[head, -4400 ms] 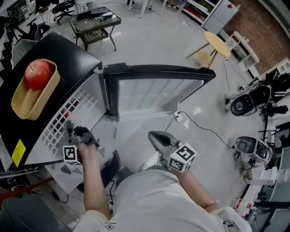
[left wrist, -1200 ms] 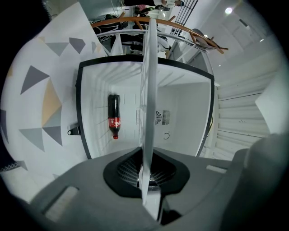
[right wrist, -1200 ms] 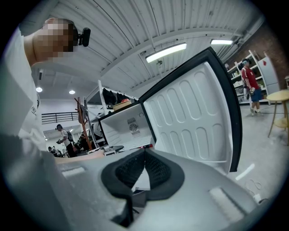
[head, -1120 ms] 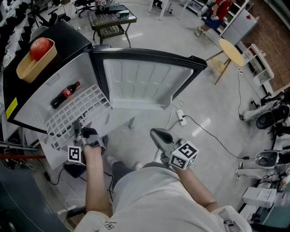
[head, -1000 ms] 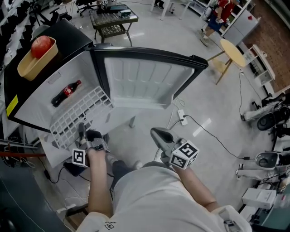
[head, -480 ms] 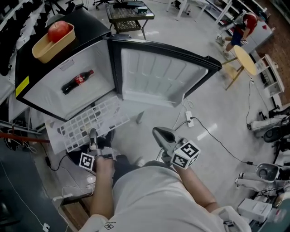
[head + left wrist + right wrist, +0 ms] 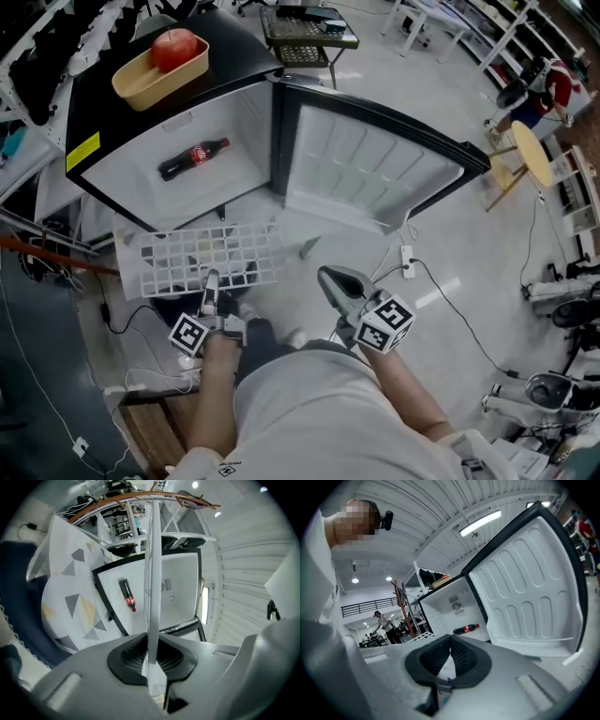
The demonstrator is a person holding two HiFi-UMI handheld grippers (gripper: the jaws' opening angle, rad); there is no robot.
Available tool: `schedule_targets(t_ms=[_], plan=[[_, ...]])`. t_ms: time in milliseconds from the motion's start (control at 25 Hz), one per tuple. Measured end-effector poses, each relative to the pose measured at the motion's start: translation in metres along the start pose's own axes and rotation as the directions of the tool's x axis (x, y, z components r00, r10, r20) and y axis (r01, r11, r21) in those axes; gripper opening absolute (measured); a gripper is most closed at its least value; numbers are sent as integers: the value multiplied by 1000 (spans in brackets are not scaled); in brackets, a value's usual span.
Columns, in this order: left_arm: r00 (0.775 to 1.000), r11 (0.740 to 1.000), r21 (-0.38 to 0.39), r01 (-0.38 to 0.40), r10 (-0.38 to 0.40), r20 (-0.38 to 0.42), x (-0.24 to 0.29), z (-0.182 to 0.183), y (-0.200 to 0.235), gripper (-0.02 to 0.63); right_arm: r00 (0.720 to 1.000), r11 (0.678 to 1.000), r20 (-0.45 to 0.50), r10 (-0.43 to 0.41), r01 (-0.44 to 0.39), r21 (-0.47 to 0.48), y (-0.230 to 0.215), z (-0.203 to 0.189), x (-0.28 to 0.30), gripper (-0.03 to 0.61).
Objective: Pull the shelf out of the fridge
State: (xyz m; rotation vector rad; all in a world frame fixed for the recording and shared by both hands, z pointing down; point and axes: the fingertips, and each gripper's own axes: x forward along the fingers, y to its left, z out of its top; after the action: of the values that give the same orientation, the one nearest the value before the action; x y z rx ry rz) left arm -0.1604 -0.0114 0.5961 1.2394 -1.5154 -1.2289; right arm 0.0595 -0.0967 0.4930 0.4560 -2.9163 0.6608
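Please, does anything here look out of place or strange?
Yes. The white grid shelf is out of the fridge, held in the air by one edge in the jaws of the left gripper. A cola bottle lies on its side inside the open fridge. Nothing looks spilled or broken.

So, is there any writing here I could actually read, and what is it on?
No text is legible.
Red label on the dark cola bottle: too small to read.
Yellow sticker on the black fridge: too small to read.
Black-and-white square markers on the two cubes: patterns, not words.
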Motion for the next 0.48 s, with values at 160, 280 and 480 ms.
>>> schedule_targets(t_ms=[160, 280, 480], plan=[[993, 982, 180, -60, 77, -88, -6, 3, -3, 32, 1000, 1000, 0, 31, -31, -7, 7, 5, 16, 0], [986, 925, 374, -68, 120, -118, -8, 15, -8, 32, 999, 999, 6, 50, -50, -7, 13, 12, 27, 0], [979, 856, 517, -26, 126, -159, -5, 29, -26, 31, 997, 997, 16, 81, -81, -15, 21, 19, 44, 0]])
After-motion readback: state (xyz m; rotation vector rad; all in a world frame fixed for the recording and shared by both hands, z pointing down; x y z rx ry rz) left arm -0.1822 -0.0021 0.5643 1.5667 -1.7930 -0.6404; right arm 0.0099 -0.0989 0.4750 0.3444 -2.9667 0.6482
